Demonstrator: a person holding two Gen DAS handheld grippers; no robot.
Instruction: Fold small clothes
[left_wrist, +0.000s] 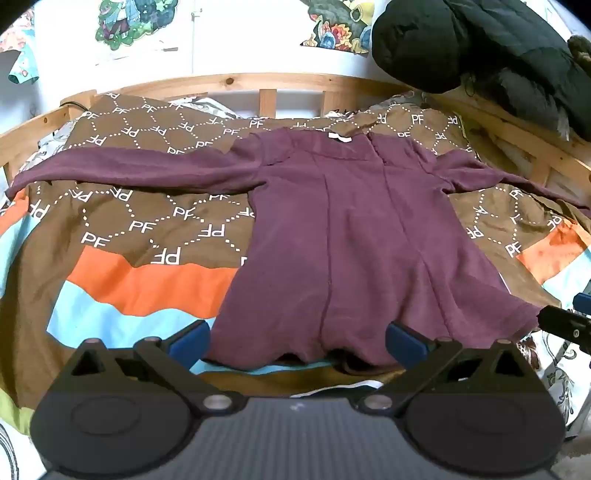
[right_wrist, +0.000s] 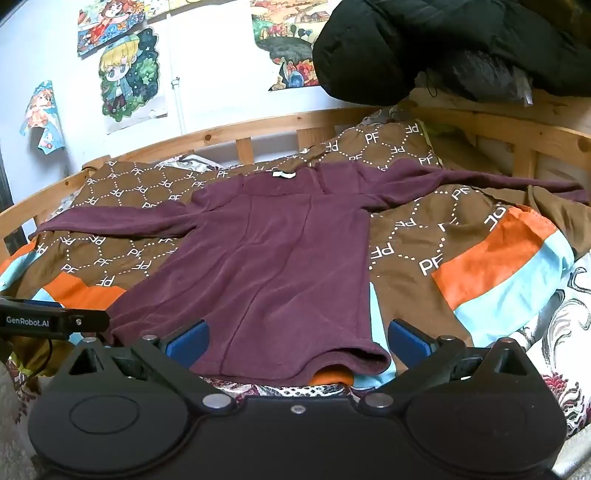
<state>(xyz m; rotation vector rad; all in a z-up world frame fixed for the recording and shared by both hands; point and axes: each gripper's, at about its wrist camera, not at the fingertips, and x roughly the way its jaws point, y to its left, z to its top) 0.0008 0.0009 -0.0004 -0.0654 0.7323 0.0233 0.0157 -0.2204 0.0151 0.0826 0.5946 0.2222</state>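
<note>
A maroon long-sleeved top lies flat on the bed, collar at the far side, both sleeves spread out sideways, hem toward me. It also shows in the right wrist view. My left gripper is open, its blue pads either side of the hem's left part, just at the hem edge. My right gripper is open, its pads either side of the hem's right corner. Neither holds cloth. The right gripper's tip shows at the right edge of the left wrist view; the left gripper's body shows at the left of the right wrist view.
A brown, orange and light-blue bedspread covers the bed. A wooden bed rail runs along the far side. A black padded jacket hangs over the rail at the far right. Posters hang on the wall.
</note>
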